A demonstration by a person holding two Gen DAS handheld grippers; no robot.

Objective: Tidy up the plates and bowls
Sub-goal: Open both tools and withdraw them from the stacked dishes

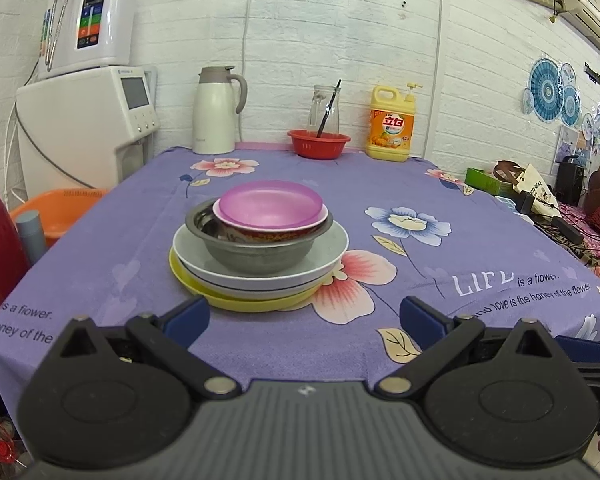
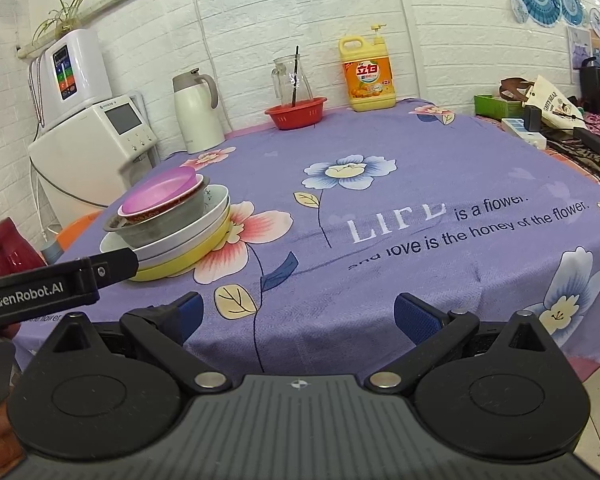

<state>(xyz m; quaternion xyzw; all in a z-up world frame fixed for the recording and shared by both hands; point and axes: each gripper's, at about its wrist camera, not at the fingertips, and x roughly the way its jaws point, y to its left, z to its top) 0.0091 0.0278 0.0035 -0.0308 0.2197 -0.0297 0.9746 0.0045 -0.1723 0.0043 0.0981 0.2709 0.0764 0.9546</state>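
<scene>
A stack of dishes stands on the purple flowered tablecloth [image 1: 480, 248]. From the bottom: a yellow plate [image 1: 256, 303], a white plate [image 1: 260, 272], a steel bowl [image 1: 256, 254], a patterned bowl [image 1: 268, 233], and a pink plate [image 1: 270, 204] on top. My left gripper [image 1: 304, 314] is open and empty, just in front of the stack. My right gripper [image 2: 298, 314] is open and empty, over the table's near edge, to the right of the stack [image 2: 168, 224]. The left gripper's body [image 2: 56, 284] shows at the left of the right wrist view.
At the back by the wall stand a white thermos jug [image 1: 216, 112], a red basket [image 1: 318, 143] with a glass pitcher [image 1: 324, 108], and a yellow detergent bottle [image 1: 392, 124]. White appliances [image 1: 88, 120] and an orange basin [image 1: 60, 208] are left of the table. Clutter [image 1: 540, 196] lies on the right.
</scene>
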